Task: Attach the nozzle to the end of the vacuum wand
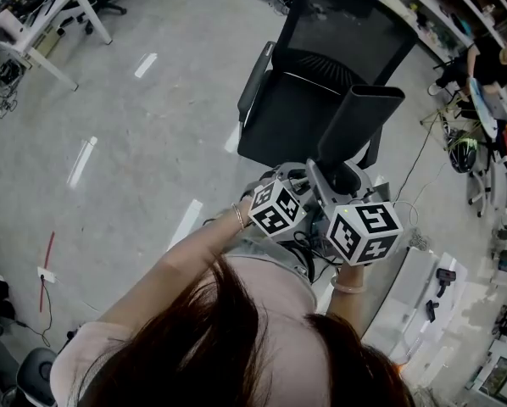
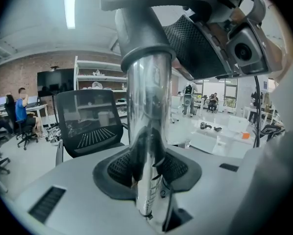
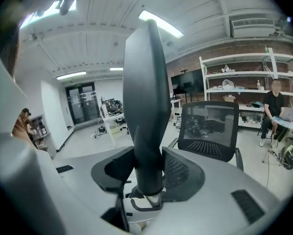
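We are pinching the shiny wand [image 2: 147, 97] in our left tongs [image 2: 147, 169] and the dark nozzle [image 3: 142, 94] in our right tongs [image 3: 145, 171], with an office chair [image 1: 321, 66] beyond.

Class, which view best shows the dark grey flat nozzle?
Right gripper view: the dark grey nozzle fills the centre, full length, between the jaws. Head view shows its flared end; left gripper view only its neck.

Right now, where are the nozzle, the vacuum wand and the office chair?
nozzle [image 3: 145, 106]: right gripper view, on its dark flat body.
vacuum wand [image 2: 149, 106]: left gripper view, on its shiny metal tube.
office chair [image 1: 347, 25]: head view, on its mesh backrest.
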Demonstrator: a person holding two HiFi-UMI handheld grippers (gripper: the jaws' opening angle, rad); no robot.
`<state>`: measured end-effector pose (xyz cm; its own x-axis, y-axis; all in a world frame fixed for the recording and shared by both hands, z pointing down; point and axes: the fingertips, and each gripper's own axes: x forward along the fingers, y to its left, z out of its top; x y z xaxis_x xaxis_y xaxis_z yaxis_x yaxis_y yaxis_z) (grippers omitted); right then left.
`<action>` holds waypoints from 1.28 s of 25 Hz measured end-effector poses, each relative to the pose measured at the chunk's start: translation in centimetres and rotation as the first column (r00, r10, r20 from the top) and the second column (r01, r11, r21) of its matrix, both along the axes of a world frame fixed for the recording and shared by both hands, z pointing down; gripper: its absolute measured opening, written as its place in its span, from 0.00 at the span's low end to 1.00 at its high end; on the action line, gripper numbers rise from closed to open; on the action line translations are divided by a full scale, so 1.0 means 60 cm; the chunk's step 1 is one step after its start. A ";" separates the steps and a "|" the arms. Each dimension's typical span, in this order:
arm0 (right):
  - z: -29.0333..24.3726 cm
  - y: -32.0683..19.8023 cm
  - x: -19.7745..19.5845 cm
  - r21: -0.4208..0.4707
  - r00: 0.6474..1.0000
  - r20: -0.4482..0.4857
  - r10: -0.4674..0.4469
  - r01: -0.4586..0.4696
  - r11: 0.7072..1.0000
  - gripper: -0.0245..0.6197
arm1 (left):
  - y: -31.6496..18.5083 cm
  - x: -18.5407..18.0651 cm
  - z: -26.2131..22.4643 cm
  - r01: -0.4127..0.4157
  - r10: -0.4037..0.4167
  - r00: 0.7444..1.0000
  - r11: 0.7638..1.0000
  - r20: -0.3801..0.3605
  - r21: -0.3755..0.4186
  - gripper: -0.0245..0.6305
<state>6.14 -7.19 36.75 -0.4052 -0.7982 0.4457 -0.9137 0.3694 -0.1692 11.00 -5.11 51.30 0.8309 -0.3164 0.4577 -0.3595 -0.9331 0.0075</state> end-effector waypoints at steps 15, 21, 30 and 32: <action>0.004 0.009 0.012 -0.012 0.987 0.153 0.038 -0.037 0.999 0.33 | 0.002 -0.007 0.004 -0.013 0.013 1.000 1.000 0.007 0.017 0.25; 0.006 0.013 0.002 -0.021 0.994 0.103 0.024 -0.022 1.000 0.33 | 0.006 -0.013 0.004 -0.019 0.018 1.000 1.000 0.010 0.018 0.25; 0.010 0.007 0.005 -0.165 0.990 0.129 -0.054 0.075 0.983 0.33 | 0.003 -0.007 -0.001 -0.032 0.032 0.999 0.999 0.010 0.021 0.25; 0.012 0.004 0.006 -0.176 0.991 0.123 -0.058 0.080 0.981 0.33 | 0.001 -0.006 0.001 -0.031 0.031 0.999 0.999 0.012 0.022 0.25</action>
